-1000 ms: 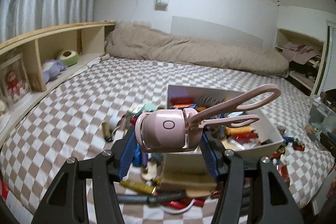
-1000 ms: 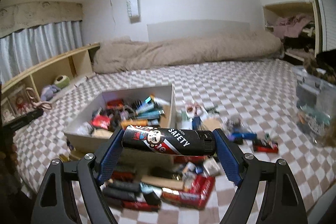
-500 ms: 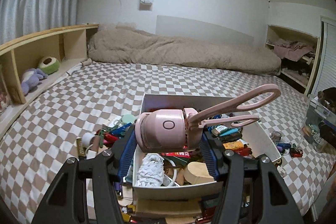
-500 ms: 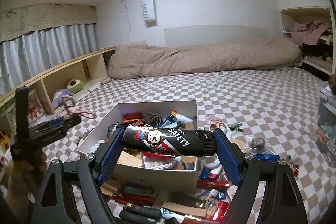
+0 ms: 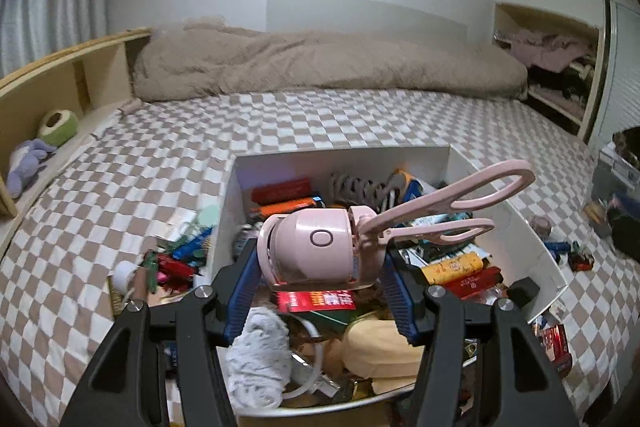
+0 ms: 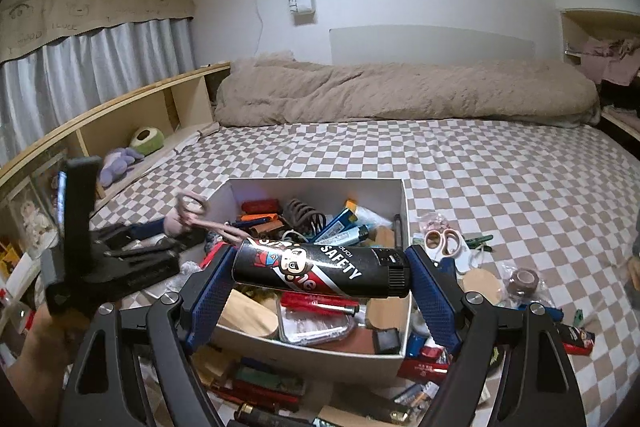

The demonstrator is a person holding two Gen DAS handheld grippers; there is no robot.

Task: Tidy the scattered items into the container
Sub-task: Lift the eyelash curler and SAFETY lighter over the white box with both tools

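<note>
A white box [image 5: 532, 227] full of small items stands on the checkered bed; it also shows in the right wrist view [image 6: 402, 211]. My left gripper [image 5: 320, 277] is shut on a pink eyelash curler [image 5: 320, 247] and holds it above the box's near half, handles pointing right. My right gripper [image 6: 320, 291] is shut on a black cylinder [image 6: 320, 269] printed "SAFETY", held crosswise above the box's near edge. The left gripper with the curler [image 6: 192, 215] shows at the box's left side in the right wrist view.
Scattered items lie around the box: tubes and packets at its left [image 5: 172, 259], scissors [image 6: 442, 241], a tape roll [image 6: 524, 281] and small packs [image 6: 424, 363] at its right and front. A beige duvet [image 6: 400, 95] lies at the back, wooden shelves [image 5: 60, 87] at the left.
Both grippers have moved forward and over the box with their items still held. The box is now nearer and lower in both views.
</note>
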